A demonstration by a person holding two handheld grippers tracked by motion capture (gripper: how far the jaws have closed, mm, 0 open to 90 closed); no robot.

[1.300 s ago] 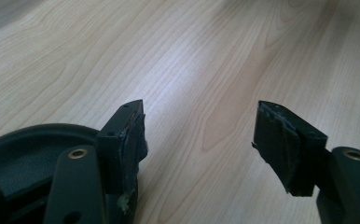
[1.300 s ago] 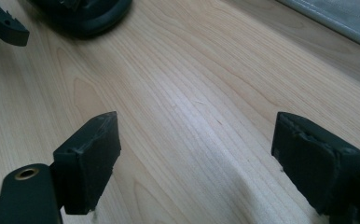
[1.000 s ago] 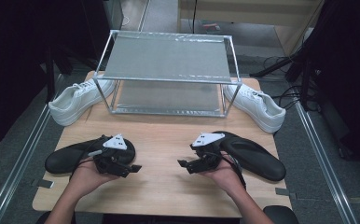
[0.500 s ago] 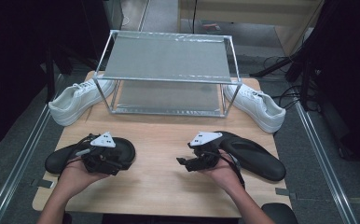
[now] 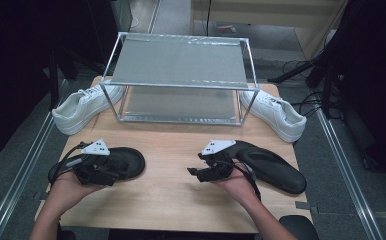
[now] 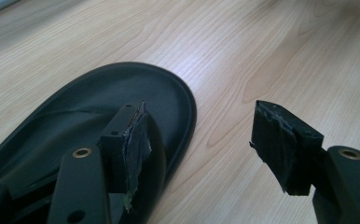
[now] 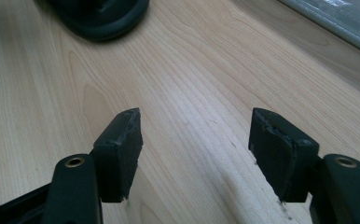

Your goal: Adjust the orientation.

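Observation:
Two black flip-flops lie on the wooden table (image 5: 166, 200). In the high view my left gripper (image 5: 108, 170) hovers over the left flip-flop (image 5: 131, 161). In the left gripper view the left gripper (image 6: 201, 123) is open; one jaw stands above the flip-flop's (image 6: 75, 116) rounded end, the other above bare wood. My right gripper (image 5: 197, 172) is open over the table's middle, just left of the right flip-flop (image 5: 273, 169). The right gripper (image 7: 194, 128) holds nothing, and the left flip-flop (image 7: 99, 16) lies ahead of it.
A metal two-shelf rack (image 5: 178, 65) stands at the back of the table, and its edge (image 7: 341, 23) appears in the right gripper view. One white sneaker (image 5: 83, 107) rests at its left and another white sneaker (image 5: 276, 112) at its right.
My left gripper has moved left from the bare table to above the left flip-flop. The right gripper has barely shifted.

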